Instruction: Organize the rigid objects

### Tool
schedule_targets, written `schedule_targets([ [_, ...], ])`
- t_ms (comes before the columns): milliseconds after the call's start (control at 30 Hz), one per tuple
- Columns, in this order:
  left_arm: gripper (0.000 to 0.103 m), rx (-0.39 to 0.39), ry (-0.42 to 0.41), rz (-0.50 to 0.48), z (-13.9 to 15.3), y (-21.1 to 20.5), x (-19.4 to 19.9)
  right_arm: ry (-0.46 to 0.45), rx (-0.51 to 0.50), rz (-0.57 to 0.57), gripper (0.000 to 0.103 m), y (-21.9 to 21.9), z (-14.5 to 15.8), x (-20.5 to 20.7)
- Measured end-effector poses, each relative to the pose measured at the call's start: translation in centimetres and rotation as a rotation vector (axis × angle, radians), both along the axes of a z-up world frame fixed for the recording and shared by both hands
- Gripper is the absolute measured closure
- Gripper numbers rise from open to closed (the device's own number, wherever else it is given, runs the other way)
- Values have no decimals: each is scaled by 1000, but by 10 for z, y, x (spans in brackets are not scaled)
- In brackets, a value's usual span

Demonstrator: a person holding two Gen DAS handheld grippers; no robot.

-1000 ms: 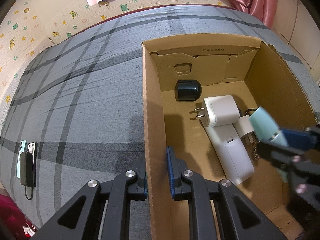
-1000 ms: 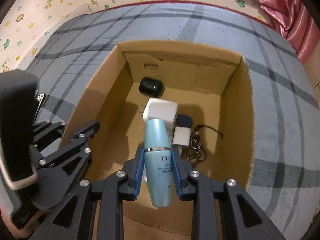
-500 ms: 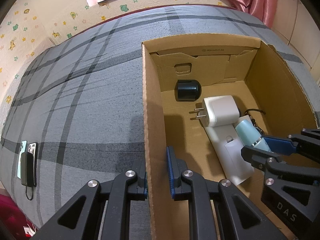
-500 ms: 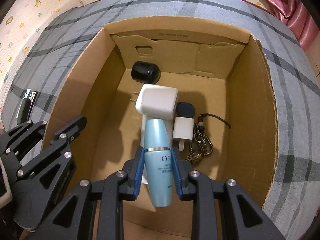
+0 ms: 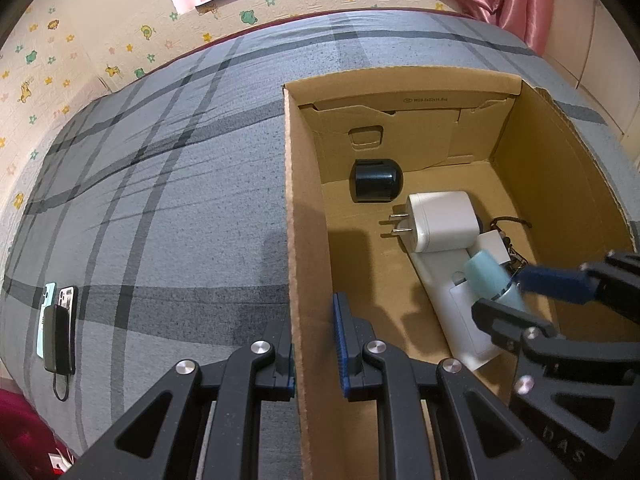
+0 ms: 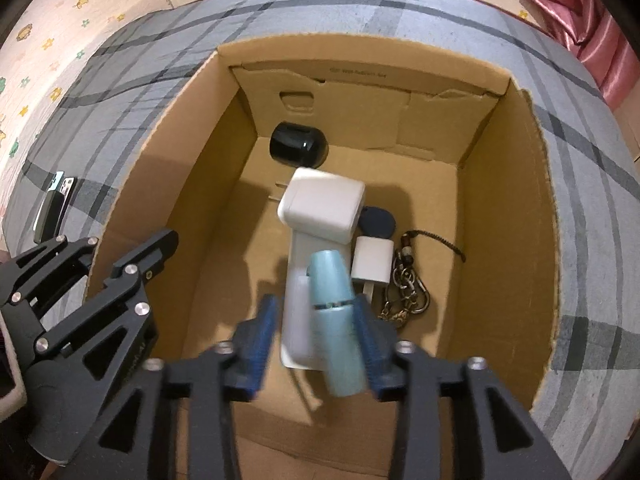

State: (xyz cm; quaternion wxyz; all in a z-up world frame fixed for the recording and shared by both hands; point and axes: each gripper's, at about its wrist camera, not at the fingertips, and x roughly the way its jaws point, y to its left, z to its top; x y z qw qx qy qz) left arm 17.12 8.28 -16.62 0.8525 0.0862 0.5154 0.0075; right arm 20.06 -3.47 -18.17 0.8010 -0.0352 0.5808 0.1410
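Released, smooth teal bottle (image 6: 338, 316) tilts inside corrugated cardboard box (image 6: 516, 208).

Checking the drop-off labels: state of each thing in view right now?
Left tongs: shut on cardboard box wall.
Right tongs: open, jaws have just been opening, teal bottle between them.
Teal bottle: released, tilted over the flat white device.
Large white charger: lying, prongs out.
Black cap: on its side.
Keychain: loose on box floor.
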Motion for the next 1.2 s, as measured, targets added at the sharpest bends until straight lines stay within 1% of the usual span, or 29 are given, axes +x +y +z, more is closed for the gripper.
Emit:
schedule_targets([
  [33, 87, 0, 0, -1, 0, 0, 0, -11, 2, -3, 52, -1, 2, 0],
  [100, 87, -2, 1, 0, 0, 0, 0, -23, -1, -10, 45, -1, 5, 0],
  [300, 87, -2, 1, 0, 0, -1, 0, -83, -23, -3, 45, -1, 17, -7],
  [567, 87, -1, 3, 0, 1, -2, 0, -156, -23, -46, 44, -13, 46, -11],
  [767, 87, 0, 2, 0, 1, -2, 0, -177, -15, -81, 38, -27, 63, -15],
  [1033, 87, 4, 3, -1, 3, -3, 1, -205, -29, -125, 25, -49, 77, -25],
  [1100, 87, 5, 3, 0, 3, -2, 0, -214, -33, -127, 17, -53, 80, -28],
  [1133, 87, 5, 2, 0, 3, -2, 0, -222, -26, -130, 16, -56, 81, -30],
  [1167, 87, 5, 2, 0, 3, -2, 0, -226, -28, -132, 12, -57, 81, -31],
  [1200, 87, 5, 2, 0, 3, -2, 0, -229, -36, -132, 6, -58, 81, -32],
])
